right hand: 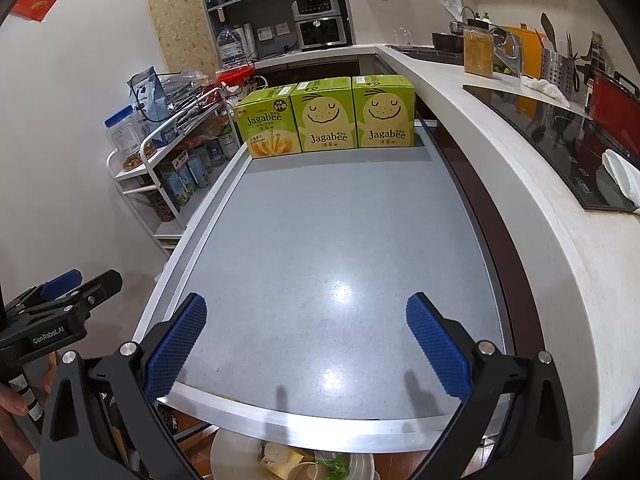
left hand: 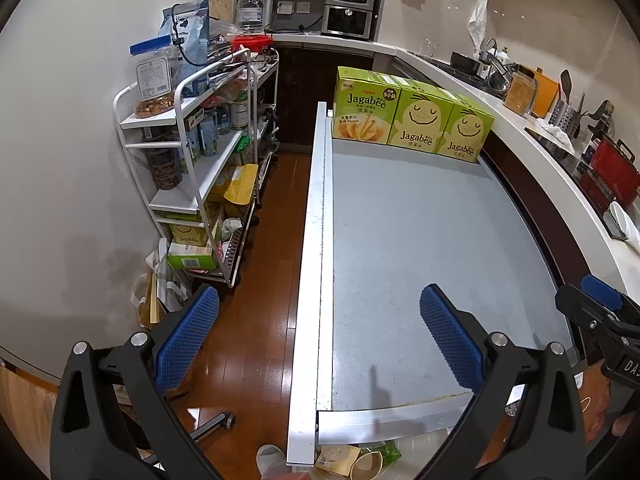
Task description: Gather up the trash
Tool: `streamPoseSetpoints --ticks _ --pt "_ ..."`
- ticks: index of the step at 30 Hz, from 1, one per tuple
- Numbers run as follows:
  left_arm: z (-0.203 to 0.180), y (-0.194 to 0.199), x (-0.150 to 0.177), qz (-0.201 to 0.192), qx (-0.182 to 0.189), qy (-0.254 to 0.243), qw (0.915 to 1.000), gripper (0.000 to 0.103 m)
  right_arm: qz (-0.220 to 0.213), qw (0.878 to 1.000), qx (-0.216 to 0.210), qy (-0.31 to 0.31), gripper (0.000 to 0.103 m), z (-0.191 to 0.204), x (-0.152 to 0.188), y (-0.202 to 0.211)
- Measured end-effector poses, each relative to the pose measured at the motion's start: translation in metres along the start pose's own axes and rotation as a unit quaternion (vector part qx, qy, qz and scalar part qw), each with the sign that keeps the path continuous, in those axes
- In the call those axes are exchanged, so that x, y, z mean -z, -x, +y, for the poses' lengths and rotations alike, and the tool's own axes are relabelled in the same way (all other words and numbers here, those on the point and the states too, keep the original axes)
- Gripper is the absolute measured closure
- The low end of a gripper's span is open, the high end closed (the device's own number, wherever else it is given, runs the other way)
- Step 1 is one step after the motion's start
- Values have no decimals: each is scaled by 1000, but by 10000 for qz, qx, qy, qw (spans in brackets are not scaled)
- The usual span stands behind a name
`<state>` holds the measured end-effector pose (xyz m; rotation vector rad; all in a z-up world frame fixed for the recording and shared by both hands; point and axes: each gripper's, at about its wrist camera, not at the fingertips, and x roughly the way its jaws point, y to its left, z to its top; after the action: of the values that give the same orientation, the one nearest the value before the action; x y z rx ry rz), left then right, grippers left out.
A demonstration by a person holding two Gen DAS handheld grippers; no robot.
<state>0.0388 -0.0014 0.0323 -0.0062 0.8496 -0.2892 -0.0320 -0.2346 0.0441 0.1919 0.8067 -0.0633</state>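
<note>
My left gripper (left hand: 320, 320) is open and empty over the table's near left edge. My right gripper (right hand: 306, 328) is open and empty over the near edge of the grey table (right hand: 328, 240). Below the near edge a white bin (right hand: 228, 460) holds wrappers, paper cups and a green packet (right hand: 332, 464); the same trash shows in the left wrist view (left hand: 352, 460). Three green Jagabee boxes (right hand: 324, 116) stand in a row at the table's far end, also in the left wrist view (left hand: 412, 120). The table top (left hand: 420, 240) bears nothing else.
A white rack cart (left hand: 192, 168) full of packets stands left of the table. A white counter (right hand: 520, 168) with a cooktop (right hand: 560, 136), utensils and a sink curves along the right. Wooden floor (left hand: 272, 260) lies between cart and table.
</note>
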Motion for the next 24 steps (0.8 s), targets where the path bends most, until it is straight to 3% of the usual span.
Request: streamPoseSetpoints --ticks 10,14,19,24 --pt "7 1 -2 42 -59 198 9998 2 -4 10000 -35 22 5 5 1 0" --pt "2 9 -5 -165 -232 -19 9996 2 -21 10000 -57 29 5 7 2 2" --pt "3 12 -8 -193 -67 55 9998 2 -68 10000 -38 61 5 6 0 5" --pt "3 19 -15 -213 -275 -172 9992 2 -217 9997 59 138 5 2 -15 16"
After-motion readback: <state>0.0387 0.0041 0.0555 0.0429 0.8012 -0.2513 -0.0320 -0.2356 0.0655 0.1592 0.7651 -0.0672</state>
